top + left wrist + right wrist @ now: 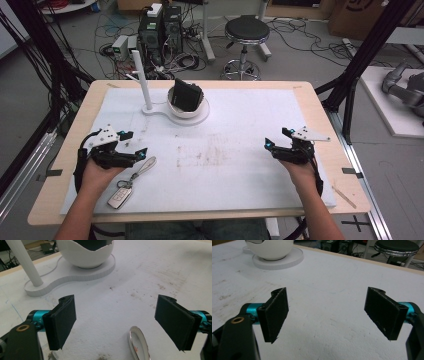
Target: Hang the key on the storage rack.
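I hold a gripper in each hand over a white mat (240,125) on a wooden table (320,107). My left gripper (134,145) hangs low near the mat's left front, its jaws spread wide and holding nothing. Just to its right and partly under its tips lies a car key (120,197) on a silver loop (145,166); the key's body rests near the front edge of the mat, close by my left hand (99,175), and the loop stretches away from it toward the middle. In the left gripper view the rounded end of that loop (139,342) lies flat on the mat between the two black pads (65,320), nearer the right-hand one and touching neither.

My right gripper (276,139) sits well apart at the mat's right side, jaws equally wide, bare mat between its pads (277,315) in the right gripper view.

At the far side of the mat stands a white bowl (186,109) on a white base (160,111), with a black box (187,95) tilted inside it and a white post (141,80) rising upright from the base's left end. Behind the table a black stool (246,32) stands on the floor among cables.
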A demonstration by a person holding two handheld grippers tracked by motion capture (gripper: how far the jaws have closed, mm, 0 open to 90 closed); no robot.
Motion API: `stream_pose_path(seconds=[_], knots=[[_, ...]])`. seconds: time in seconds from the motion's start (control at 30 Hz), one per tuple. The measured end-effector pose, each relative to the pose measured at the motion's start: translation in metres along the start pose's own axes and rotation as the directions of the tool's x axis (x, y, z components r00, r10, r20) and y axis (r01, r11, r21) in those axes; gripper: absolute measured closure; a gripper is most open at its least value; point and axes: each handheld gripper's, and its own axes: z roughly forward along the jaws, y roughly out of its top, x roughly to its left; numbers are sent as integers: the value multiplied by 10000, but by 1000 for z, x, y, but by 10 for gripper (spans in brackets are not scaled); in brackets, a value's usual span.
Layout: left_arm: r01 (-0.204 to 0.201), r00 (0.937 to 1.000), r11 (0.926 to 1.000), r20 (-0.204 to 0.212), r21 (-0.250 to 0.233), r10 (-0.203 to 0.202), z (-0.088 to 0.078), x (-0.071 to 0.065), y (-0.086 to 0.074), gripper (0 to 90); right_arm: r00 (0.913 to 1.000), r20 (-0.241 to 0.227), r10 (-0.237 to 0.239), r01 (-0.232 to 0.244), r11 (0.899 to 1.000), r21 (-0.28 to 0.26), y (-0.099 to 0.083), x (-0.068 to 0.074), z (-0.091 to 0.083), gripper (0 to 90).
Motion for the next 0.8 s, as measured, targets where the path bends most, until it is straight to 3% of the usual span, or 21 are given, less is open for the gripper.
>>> stream_pose_path(seconds=[0.37, 0.5, 0.63, 0.8], knots=[[-137, 9999, 9991, -78, 404, 140, -4, -10, -3, 174, 9995, -152, -267, 267, 9996, 13, 4, 5, 6, 197], [69, 9997, 9979, 246, 641, -85, -6, -14, -10, 174, 9994, -228, -245, 246, 9997, 15, 5, 5, 8, 197], [242, 9991, 9957, 317, 893, -271, -9, -14, -17, 175, 9994, -270, -220, 222, 9997, 49, 5, 6, 10, 197], [56, 9986, 9906, 508, 1365, -126, -7, -19, -20, 177, 9989, -369, -274, 279, 9995, 121, 5, 6, 13, 197]])
